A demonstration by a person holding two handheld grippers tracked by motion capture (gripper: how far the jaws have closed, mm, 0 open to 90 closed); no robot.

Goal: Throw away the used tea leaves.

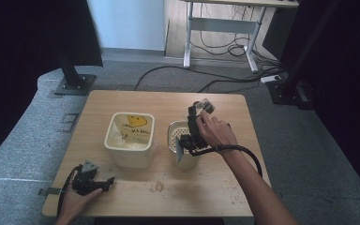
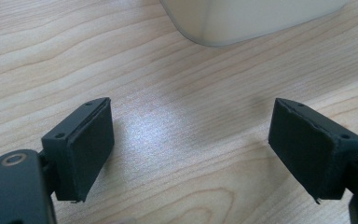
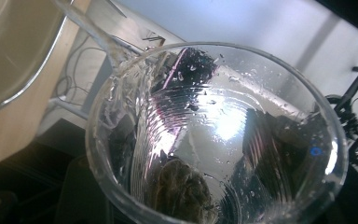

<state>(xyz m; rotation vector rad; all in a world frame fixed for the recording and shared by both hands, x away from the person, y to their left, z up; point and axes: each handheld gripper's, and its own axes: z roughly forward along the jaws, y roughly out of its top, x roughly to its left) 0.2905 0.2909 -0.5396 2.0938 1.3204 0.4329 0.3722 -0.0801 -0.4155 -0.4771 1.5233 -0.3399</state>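
While my left gripper (image 1: 96, 183) rests on the near left of the table (image 1: 168, 197), my right gripper (image 1: 183, 149) tips a clear cup (image 1: 182, 152) over a round sieve-topped container (image 1: 178, 131) right of the cream bin (image 1: 129, 138). Along my left fingers (image 2: 91, 144), they stand wide apart above bare wood. Along my right, the wet cup (image 3: 214, 135) hides my fingers; seemingly clamped on it.

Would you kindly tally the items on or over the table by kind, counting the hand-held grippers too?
Hand-held grippers: 2, left and right
Cream bins: 1, lined with a yellow-printed bag
Strainer pots: 1
Clear cups: 1, tipped, water streaming from its rim, held by the right gripper
Total: 5
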